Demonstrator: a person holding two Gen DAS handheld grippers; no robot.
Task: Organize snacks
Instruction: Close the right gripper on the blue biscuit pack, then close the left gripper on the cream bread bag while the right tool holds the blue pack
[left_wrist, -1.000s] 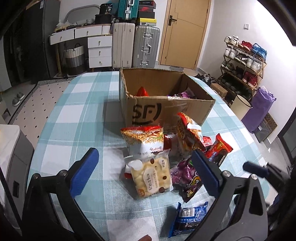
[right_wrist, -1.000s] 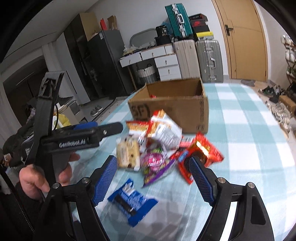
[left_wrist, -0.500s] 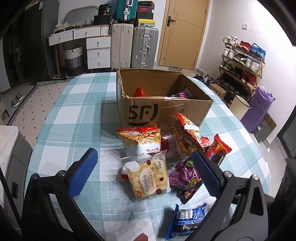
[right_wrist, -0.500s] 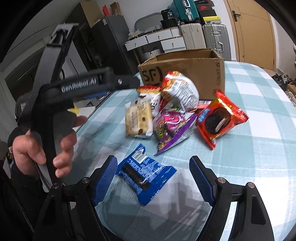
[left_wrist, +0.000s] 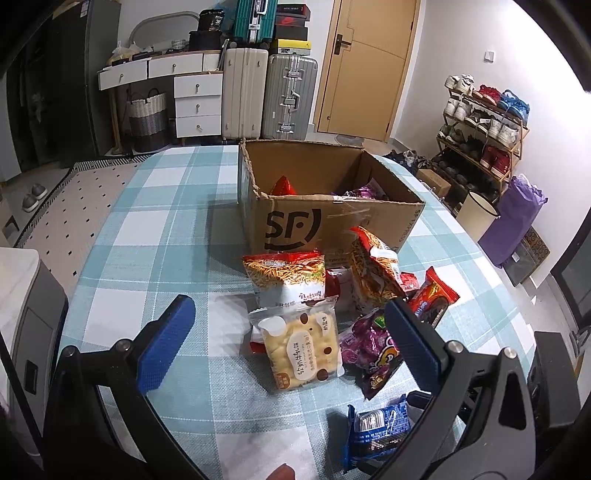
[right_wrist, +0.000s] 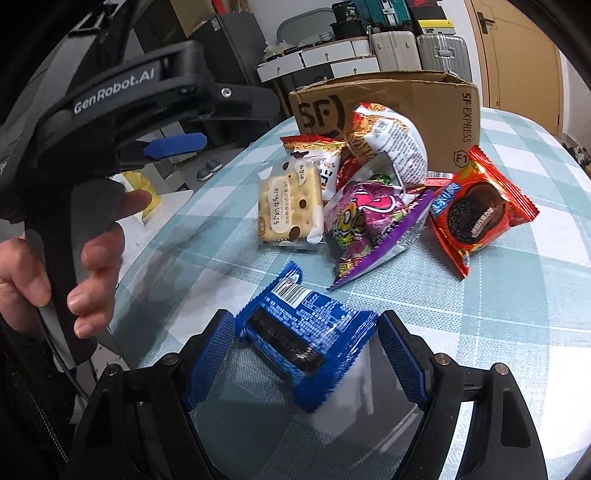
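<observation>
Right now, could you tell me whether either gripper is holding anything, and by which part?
Nothing is held. The right gripper is open, straddling the blue cookie packet on the table; the left gripper is open and empty.

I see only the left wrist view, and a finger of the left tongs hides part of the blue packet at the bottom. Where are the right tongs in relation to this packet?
Observer: The right tongs are open, and the blue packet lies on the table between their two pads.
Operator: Does another snack touch the packet, so that it would be dragged along?
Observer: No. The purple packet is the nearest one, and a strip of bare tablecloth shows between the two.
</observation>
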